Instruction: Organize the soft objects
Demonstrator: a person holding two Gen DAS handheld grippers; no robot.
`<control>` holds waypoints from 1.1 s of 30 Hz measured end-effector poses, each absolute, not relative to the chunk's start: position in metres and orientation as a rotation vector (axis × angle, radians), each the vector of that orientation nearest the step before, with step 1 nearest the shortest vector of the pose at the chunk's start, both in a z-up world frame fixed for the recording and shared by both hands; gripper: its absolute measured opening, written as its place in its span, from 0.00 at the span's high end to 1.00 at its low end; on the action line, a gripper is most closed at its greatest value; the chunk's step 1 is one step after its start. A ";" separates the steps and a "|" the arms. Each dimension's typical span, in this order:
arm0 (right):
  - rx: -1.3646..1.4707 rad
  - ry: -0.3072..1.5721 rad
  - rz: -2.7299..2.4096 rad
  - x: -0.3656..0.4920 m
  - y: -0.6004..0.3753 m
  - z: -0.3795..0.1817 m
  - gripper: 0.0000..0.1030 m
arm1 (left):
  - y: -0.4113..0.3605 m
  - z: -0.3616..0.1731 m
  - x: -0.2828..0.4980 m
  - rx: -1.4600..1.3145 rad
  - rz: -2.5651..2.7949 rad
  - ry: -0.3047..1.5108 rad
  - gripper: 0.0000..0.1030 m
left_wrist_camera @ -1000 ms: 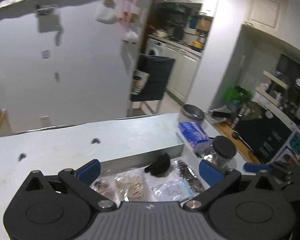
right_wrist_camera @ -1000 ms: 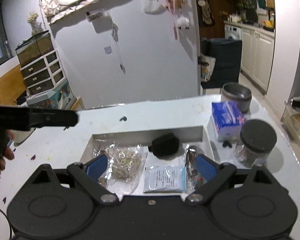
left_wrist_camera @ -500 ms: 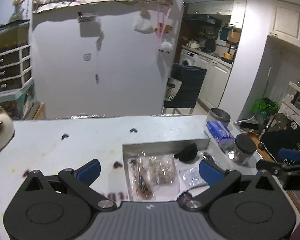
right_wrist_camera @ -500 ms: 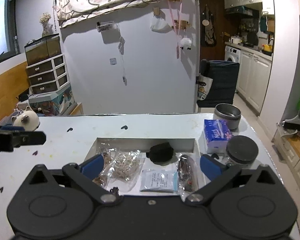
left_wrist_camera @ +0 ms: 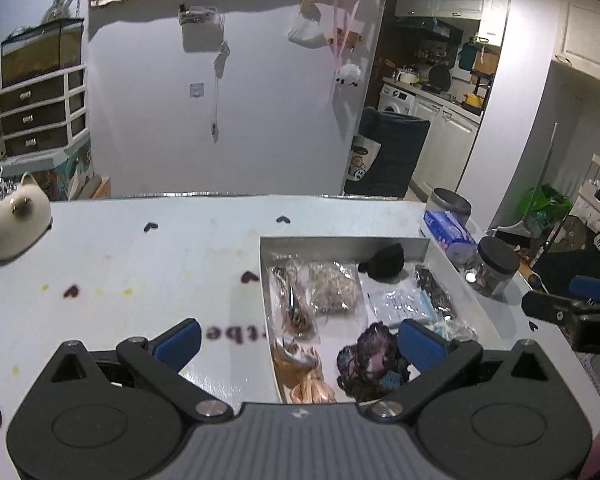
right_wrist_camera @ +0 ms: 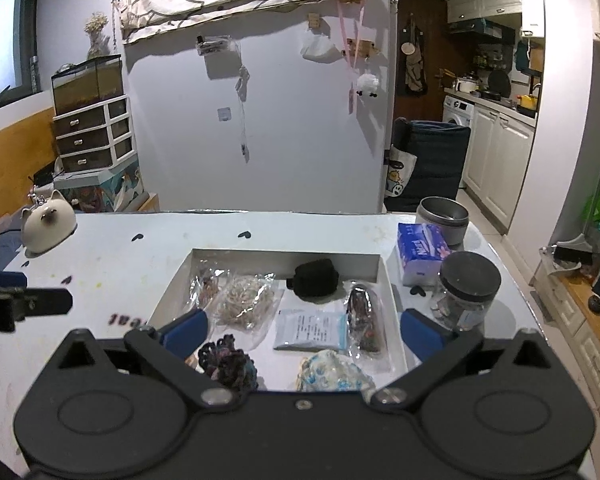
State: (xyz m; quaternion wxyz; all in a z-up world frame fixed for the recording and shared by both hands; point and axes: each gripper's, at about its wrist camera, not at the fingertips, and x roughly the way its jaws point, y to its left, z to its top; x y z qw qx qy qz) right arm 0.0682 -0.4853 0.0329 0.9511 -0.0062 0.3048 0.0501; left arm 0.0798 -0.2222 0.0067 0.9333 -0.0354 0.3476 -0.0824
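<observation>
Hovering spread wide and empty, the right gripper (right_wrist_camera: 303, 328) and left gripper (left_wrist_camera: 298, 338) flank the tray (right_wrist_camera: 286, 258); its nearest item, perhaps a dark scrunchie (right_wrist_camera: 229, 366), lies just ahead.

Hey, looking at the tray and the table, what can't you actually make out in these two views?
- Near edge of the tray: hidden in both wrist views by the gripper bodies.
- Peach fabric: cut off below by the left gripper in the left view.
- Print on the flat white packet: too small to read.
- Dark lettering on the table: blurred, partly covered by a finger.
- Jar contents: unclear.
</observation>
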 end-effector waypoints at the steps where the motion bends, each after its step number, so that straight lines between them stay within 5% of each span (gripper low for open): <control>1: -0.013 0.617 0.101 0.067 -0.485 0.033 0.00 | -0.222 0.006 0.079 -0.078 -0.164 0.715 0.00; 33: 0.001 0.623 0.097 0.054 -0.483 0.032 0.00 | -0.223 0.005 0.069 -0.075 -0.143 0.735 0.00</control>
